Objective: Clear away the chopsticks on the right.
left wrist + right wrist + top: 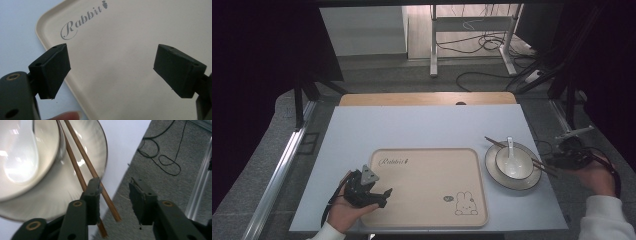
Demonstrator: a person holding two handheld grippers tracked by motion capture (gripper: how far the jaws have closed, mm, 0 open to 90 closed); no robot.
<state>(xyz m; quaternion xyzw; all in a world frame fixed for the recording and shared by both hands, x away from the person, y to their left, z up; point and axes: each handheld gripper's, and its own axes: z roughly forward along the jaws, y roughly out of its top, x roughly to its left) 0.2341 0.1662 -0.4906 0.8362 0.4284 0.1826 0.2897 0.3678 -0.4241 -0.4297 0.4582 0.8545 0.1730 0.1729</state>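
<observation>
The left gripper (384,195) hangs over the tray's (472,155) near-left corner, jaws wide apart; the right gripper (557,162) sits beyond the tray's right side, jaws parted.

You have black cables (479,44) on the floor at upper right, a white desk frame (472,25) above, and a metal rail (279,167) at left.

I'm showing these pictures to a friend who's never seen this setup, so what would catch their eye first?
Probably the big beige tray printed with "Rabbit" and a bunny, lying mid-table with the open left gripper poised over its near left corner. Next, to the tray's right, the white bowl with a spoon in it on a plate, with chopsticks laid across; their ends lie by the open right gripper.
</observation>
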